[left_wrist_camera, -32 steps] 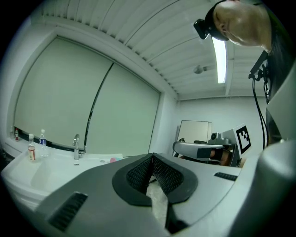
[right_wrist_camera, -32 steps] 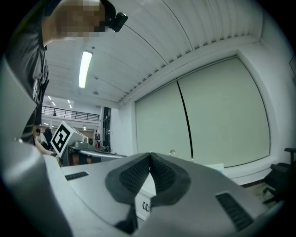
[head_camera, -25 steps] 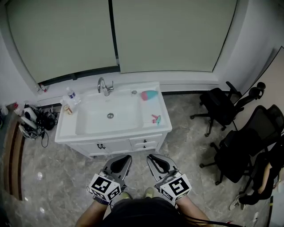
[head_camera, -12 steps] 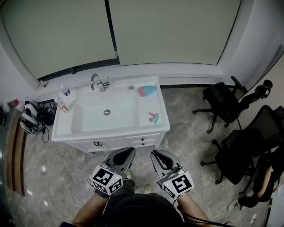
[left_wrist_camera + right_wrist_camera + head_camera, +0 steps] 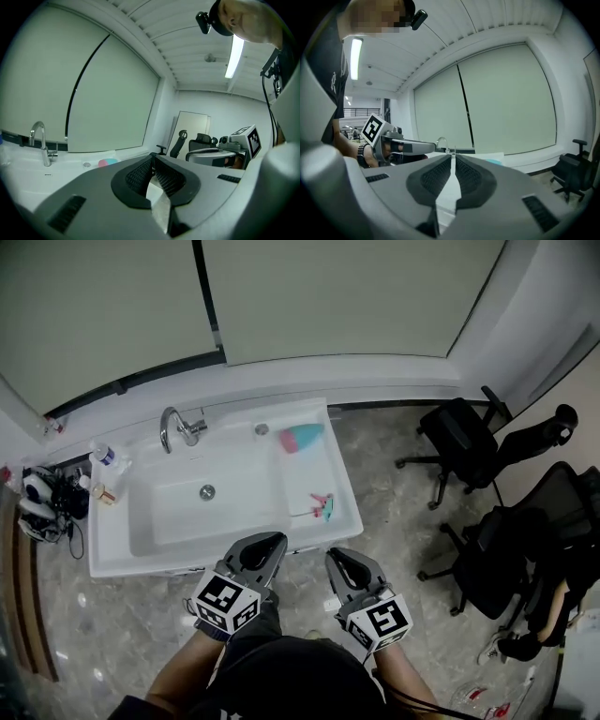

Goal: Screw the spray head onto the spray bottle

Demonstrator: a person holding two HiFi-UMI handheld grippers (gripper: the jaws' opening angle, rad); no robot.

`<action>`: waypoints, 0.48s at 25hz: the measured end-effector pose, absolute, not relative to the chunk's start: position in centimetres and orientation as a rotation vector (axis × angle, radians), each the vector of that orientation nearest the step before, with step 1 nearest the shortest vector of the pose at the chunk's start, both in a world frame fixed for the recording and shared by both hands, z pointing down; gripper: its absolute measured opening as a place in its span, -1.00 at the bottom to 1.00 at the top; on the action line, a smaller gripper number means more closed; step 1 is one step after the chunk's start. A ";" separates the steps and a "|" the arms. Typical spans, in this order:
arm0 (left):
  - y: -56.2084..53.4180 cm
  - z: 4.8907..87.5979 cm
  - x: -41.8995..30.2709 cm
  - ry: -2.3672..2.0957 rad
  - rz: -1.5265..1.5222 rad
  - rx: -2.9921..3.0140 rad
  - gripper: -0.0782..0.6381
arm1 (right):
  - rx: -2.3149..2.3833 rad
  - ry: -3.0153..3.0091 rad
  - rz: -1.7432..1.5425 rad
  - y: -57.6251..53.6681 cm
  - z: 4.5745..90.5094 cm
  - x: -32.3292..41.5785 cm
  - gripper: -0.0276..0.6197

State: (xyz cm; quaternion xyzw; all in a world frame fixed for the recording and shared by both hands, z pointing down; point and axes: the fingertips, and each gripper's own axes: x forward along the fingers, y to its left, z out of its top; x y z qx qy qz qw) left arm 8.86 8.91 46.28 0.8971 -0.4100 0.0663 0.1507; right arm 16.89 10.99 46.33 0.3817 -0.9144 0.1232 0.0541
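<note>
A pink and teal spray bottle [image 5: 302,437] lies on its side at the back right of the white sink counter [image 5: 323,474]; it shows small in the left gripper view as the bottle [image 5: 108,162]. The pink and teal spray head [image 5: 323,503] lies nearer the counter's front right edge. My left gripper [image 5: 265,545] is shut and empty, held just in front of the counter's front edge. My right gripper [image 5: 343,566] is shut and empty too, beside it over the floor. In the right gripper view the jaws meet with nothing between them.
The basin [image 5: 202,502] with its drain and a chrome faucet [image 5: 173,427] fills the counter's left part. Small bottles [image 5: 103,457] stand at the left end. Cables and gear [image 5: 42,502] lie on the floor at left. Black office chairs [image 5: 464,442] stand at right.
The view has come closer to the sink and swung right; the counter now sits nearer and lower left. Both grippers stay shut and have advanced to the counter's front edge.
</note>
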 end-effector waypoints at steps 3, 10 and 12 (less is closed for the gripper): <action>3.7 46.9 7.0 -1.087 0.219 2.599 -0.77 | 1.217 -2.711 0.381 6.4 47.0 14.8 -0.90; -7.4 50.9 4.7 -0.916 0.405 2.641 -0.76 | 1.385 -2.508 0.527 -1.0 50.9 13.6 -0.81; -10.5 52.4 4.4 -0.905 0.459 2.630 -0.76 | 1.395 -2.448 0.588 -2.0 52.9 13.6 -0.79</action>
